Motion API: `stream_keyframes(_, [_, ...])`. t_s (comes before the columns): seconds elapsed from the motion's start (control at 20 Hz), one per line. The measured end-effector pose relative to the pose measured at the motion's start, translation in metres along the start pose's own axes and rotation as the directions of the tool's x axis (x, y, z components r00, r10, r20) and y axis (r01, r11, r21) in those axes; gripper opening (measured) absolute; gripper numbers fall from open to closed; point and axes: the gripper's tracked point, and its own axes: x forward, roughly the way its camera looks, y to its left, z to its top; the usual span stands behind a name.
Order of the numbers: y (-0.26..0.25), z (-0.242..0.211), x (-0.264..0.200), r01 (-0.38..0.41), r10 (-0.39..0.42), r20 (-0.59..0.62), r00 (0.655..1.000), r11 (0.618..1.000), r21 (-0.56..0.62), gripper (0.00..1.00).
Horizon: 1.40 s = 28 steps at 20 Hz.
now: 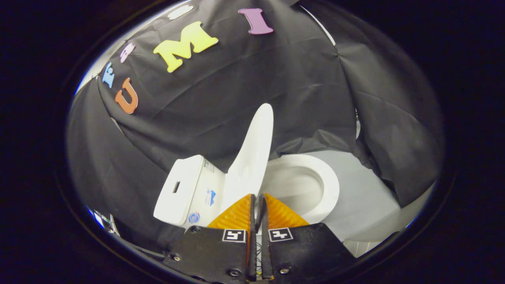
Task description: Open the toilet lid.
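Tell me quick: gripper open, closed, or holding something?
Gripper: jaws closed with nothing between them, just short of the raised toilet lid.

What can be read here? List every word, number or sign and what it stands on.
No text is readable.
Three stickers on the toilet tank: too small and blurred to read.
Two square markers on the tool: black-and-white patterns, no words.
The tool's fingers stand nearly together at the raised lid's lower edge.

1. My gripper (258, 201) points forward, its two fingers side by side.
2. The fingers (236, 215) are closed nearly together, a thin slit between the tips.
3. Nothing sits between them.
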Motion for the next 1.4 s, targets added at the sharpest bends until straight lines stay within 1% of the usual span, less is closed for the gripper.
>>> stream_keyframes(0.3, [0.042, 0.007, -0.005, 0.019, -0.02, -0.001, 1.0, 0.996, -0.086, 0.08])
stream_keyframes(0.45, [0.062, 0.011, -0.005, 0.003, -0.002, 0.01, 1.0, 0.994, -0.109, 0.08])
stream_keyframes(0.55, [0.067, 0.012, -0.007, 0.007, -0.005, 0.016, 1.0, 0.991, -0.132, 0.09])
stream_keyframes(0.75, [0.1, 0.012, -0.008, 0.01, -0.007, 0.019, 1.0, 0.981, -0.194, 0.1])
stream_keyframes(1.1, [0.145, 0.012, -0.007, -0.008, 0.013, 0.019, 1.0, 0.964, -0.267, 0.13])
stream_keyframes(1.4, [0.164, 0.009, -0.007, -0.018, 0.025, 0.022, 0.999, 0.964, -0.267, 0.14])
